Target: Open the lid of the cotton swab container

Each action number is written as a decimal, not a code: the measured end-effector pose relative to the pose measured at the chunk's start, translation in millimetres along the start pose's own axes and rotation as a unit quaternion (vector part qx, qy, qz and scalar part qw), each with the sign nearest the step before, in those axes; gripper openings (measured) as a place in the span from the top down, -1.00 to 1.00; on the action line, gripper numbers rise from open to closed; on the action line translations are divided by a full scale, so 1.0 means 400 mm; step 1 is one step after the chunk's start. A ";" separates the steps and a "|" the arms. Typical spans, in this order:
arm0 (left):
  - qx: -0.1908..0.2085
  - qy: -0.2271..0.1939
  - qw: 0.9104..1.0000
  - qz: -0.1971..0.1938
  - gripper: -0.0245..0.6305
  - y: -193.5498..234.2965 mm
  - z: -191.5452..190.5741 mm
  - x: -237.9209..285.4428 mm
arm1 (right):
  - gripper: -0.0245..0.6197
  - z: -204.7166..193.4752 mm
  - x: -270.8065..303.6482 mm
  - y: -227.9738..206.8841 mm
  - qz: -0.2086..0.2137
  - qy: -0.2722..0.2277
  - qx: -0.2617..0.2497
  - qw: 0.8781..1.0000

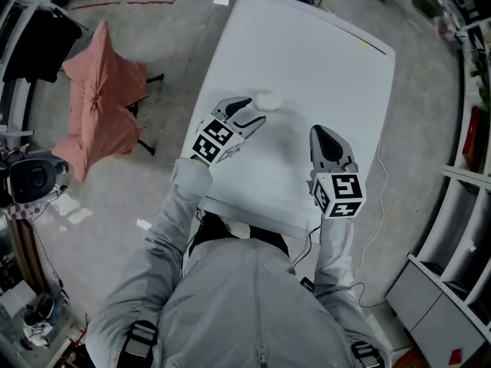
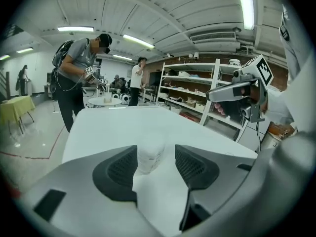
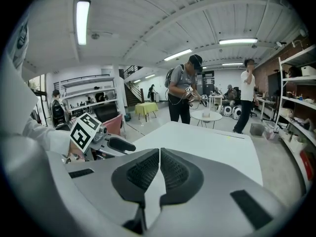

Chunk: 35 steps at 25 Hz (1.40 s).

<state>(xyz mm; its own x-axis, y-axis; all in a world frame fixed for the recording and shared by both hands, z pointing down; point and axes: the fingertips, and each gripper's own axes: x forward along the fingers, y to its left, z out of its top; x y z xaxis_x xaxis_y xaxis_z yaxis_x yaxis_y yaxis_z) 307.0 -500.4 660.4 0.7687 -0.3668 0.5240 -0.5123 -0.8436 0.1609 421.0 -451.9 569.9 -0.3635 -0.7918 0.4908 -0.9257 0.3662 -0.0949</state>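
The cotton swab container (image 1: 268, 101) is a small pale translucent jar standing upright on the white table (image 1: 322, 60). My left gripper (image 1: 257, 112) is open, its fingertips right at the jar. In the left gripper view the jar (image 2: 149, 154) shows in the gap between the two dark pads (image 2: 116, 169), and neither pad touches it. Nearer the table's front edge, my right gripper (image 1: 326, 134) is shut with nothing in it. Its pads (image 3: 143, 172) meet in the right gripper view. The jar's lid is too pale to make out.
A chair draped in pink cloth (image 1: 103, 98) stands on the floor left of the table. Shelving (image 1: 460, 205) runs along the right side. Further off, people (image 2: 81, 68) stand near a round table (image 3: 206, 116).
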 end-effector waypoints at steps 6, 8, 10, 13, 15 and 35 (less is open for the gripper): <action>-0.003 0.007 1.000 -0.016 0.15 0.011 -0.026 0.057 | 0.81 -0.026 -0.003 -0.021 -0.007 0.011 0.002 1.000; -0.005 0.011 1.000 -0.019 0.14 0.023 -0.041 0.071 | 0.81 -0.036 0.004 -0.018 -0.008 0.015 0.001 1.000; -0.004 0.015 1.000 -0.022 0.13 0.030 -0.052 0.086 | 0.81 -0.044 0.009 -0.018 -0.009 0.017 0.001 1.000; -0.002 0.017 1.000 -0.021 0.13 0.036 -0.057 0.101 | 0.81 -0.049 0.008 -0.020 -0.012 0.018 0.003 1.000; -0.002 0.014 1.000 -0.020 0.13 0.041 -0.058 0.108 | 0.81 -0.052 0.008 -0.018 -0.015 0.019 0.004 1.000; 0.005 0.001 1.000 -0.020 0.10 0.040 -0.054 0.160 | 0.81 -0.086 -0.018 -0.013 -0.037 0.035 0.016 0.999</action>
<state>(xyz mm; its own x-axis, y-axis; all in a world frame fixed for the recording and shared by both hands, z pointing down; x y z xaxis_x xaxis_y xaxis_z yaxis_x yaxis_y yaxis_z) 339.6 -528.8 714.6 0.7881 -0.3315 0.5187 -0.4769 -0.8615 0.1741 431.9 -431.1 596.7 -0.2860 -0.7799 0.5568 -0.9533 0.2905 -0.0827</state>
